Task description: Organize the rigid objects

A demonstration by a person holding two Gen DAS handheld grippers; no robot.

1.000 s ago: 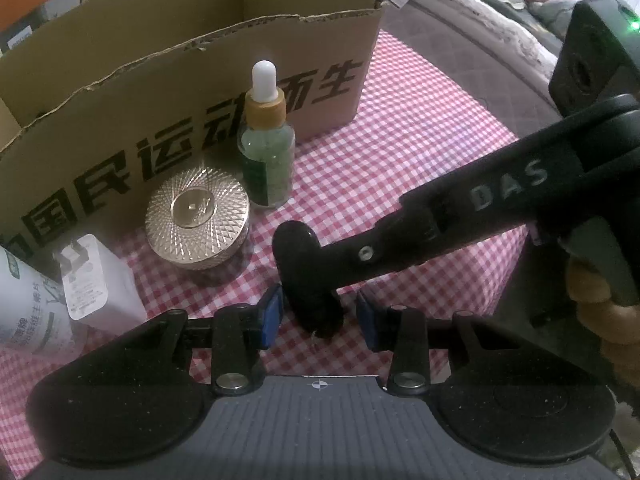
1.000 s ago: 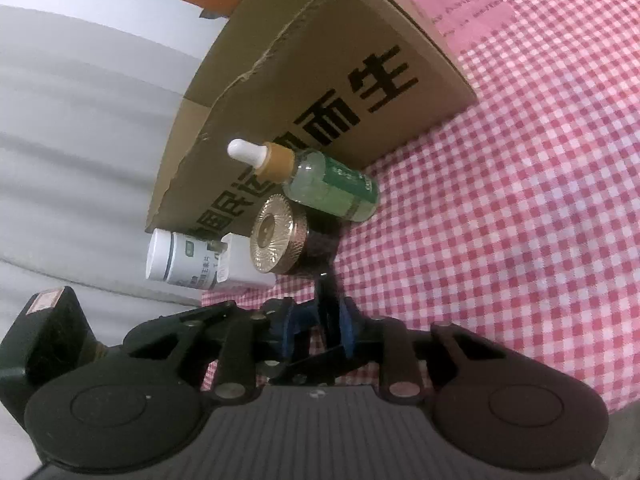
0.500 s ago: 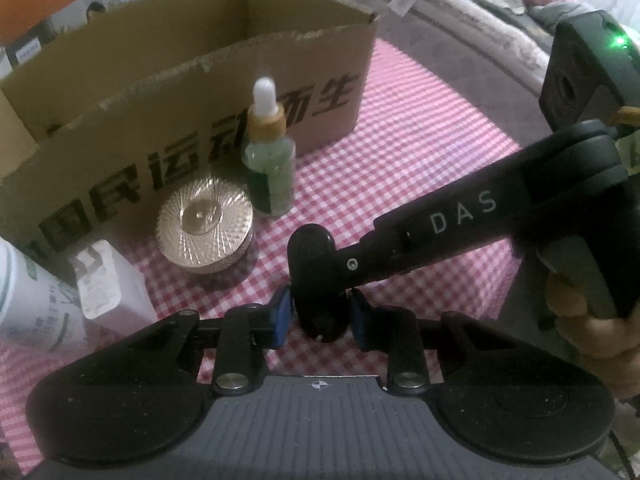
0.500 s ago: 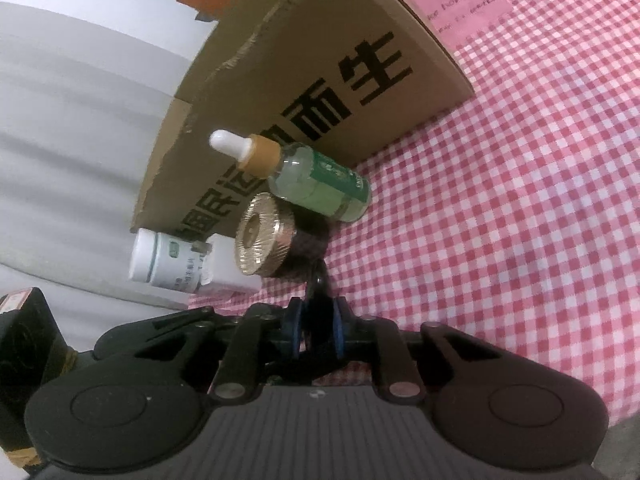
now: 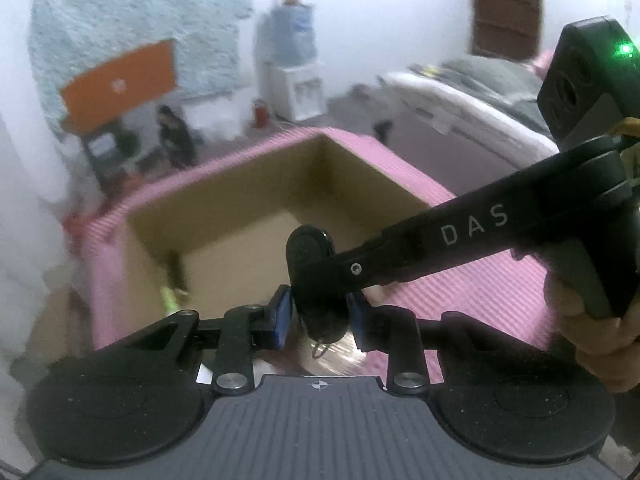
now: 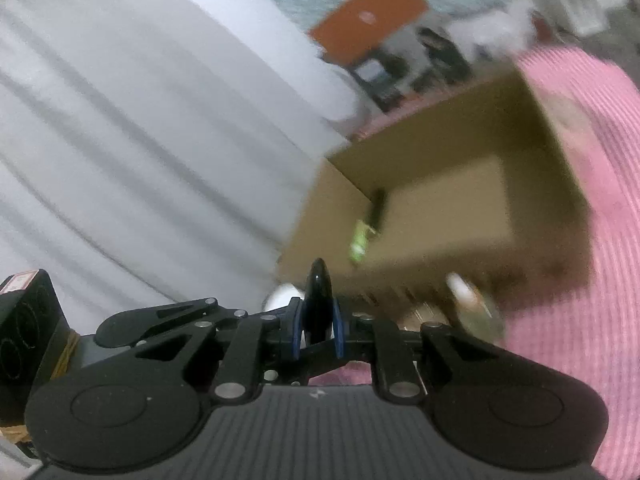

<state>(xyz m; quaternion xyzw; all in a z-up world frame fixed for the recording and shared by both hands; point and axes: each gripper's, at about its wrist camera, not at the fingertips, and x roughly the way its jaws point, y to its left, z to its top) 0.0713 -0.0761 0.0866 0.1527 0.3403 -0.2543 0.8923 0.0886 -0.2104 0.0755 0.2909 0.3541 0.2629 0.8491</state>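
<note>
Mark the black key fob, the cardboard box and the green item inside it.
black key fob [image 5: 310, 246]: left wrist view, upper body.
cardboard box [image 6: 448, 216]: right wrist view, inner floor.
green item [image 6: 360, 240]: right wrist view, middle.

Black key fob [image 5: 316, 280] btwn both tools' pads (metal ring at bottom), above open cardboard box [image 5: 256, 216], blurred

A black oval key fob [image 5: 316, 280] with a small metal ring at its lower end hangs upright in the air above the near wall of the open cardboard box [image 5: 360, 184]. Inside the box, a dark stick-shaped item with a bright green end [image 6: 366, 226] lies along the floor by the left wall. Motion blur hides finer detail.
</note>
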